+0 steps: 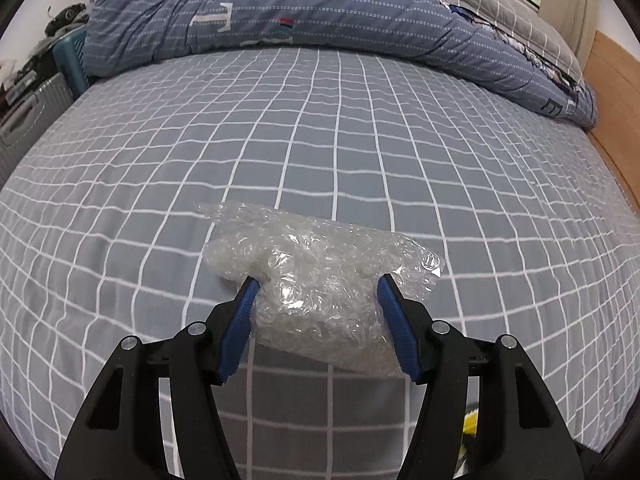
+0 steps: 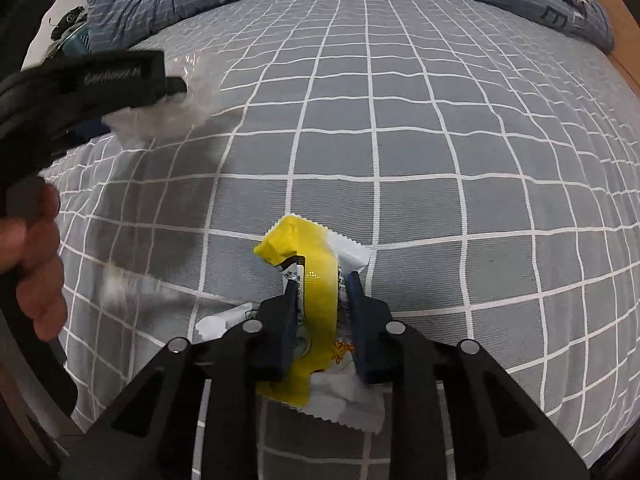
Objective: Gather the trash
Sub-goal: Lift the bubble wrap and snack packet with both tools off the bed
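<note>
A crumpled wad of clear bubble wrap (image 1: pixel 320 256) sits between the blue pads of my left gripper (image 1: pixel 319 280), which is shut on it just above the grey checked bed sheet (image 1: pixel 360 140). In the right wrist view the same bubble wrap (image 2: pixel 192 96) shows at the upper left, and a person's hand (image 2: pixel 36 264) grips that tool's handle. My right gripper (image 2: pixel 322 280) is shut on a yellow and white snack wrapper (image 2: pixel 296 240) that lies on the sheet (image 2: pixel 440 140). The wrapper's toothed ends stick out above and below the pads.
A rumpled blue quilt (image 1: pixel 280 12) and a grey checked pillow (image 1: pixel 500 4) lie at the far end of the bed. A wooden bed frame (image 1: pixel 612 80) runs along the right. A grey suitcase (image 1: pixel 24 120) stands off the left edge. A blurred white scrap (image 2: pixel 132 288) lies left of the wrapper.
</note>
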`<state>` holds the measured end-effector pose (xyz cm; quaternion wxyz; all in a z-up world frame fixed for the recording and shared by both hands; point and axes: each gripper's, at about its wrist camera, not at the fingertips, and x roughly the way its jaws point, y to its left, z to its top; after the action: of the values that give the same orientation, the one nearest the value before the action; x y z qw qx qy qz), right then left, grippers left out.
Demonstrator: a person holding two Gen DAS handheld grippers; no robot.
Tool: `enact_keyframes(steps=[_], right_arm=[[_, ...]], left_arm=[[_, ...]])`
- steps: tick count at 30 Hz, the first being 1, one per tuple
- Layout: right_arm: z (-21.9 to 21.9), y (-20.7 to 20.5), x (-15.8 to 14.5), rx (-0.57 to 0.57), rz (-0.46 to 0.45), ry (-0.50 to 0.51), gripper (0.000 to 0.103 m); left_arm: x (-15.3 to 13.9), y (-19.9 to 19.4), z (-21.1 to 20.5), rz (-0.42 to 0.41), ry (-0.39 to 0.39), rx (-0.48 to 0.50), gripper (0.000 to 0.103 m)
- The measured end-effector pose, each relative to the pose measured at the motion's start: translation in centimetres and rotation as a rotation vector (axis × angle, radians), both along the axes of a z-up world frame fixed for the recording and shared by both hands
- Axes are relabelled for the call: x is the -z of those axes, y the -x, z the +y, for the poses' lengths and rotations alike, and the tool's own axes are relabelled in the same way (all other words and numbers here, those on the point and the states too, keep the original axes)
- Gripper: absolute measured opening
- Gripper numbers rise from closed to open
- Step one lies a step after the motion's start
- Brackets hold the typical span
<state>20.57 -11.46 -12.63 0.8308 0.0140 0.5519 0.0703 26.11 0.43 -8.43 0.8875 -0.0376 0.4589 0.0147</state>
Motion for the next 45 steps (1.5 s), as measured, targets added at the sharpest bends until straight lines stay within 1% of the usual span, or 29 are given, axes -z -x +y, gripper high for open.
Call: enact_keyframes(steps=[5, 9, 12, 17, 19, 32, 45], right_arm=[[-0.5, 0.5, -0.8, 0.006, -0.016, -0.035, 0.018], [-0.9, 1.1, -1.8, 0.011, -0.05, -0.022, 0.018], [-1.4, 2.0, -3.0, 0.016, -0.094, -0.001, 0.018], [-1.8, 2.9, -4.5, 0.023, -0.151, 0.006, 0.018], [-2.1, 3.2, -5.0, 0.027, -0.164, 0.008, 0.018], [-4.2, 6.9, -6.9, 0.053, -0.206, 0.022, 0.018], [-4.7, 10.4, -8.3, 0.061, -0.238, 0.026, 0.018]], left_arm=[[-0.4, 1.3, 0.3, -0.004, -0.011, -0.002, 0.06], [-0.9, 2.6, 0.5, -0.012, -0.013, 0.002, 0.06], [-1.3, 3.7, 0.4, -0.018, -0.013, 0.009, 0.06], [-1.7, 5.2, 0.3, -0.018, 0.011, 0.02, 0.06], [-1.8, 5.9, 0.2, -0.02, 0.009, 0.025, 0.06], [-3.2, 10.6, -0.6, -0.045, 0.002, 0.06, 0.06], [-4.1, 16.6, -1.3, -0.055, 0.016, 0.09, 0.06]])
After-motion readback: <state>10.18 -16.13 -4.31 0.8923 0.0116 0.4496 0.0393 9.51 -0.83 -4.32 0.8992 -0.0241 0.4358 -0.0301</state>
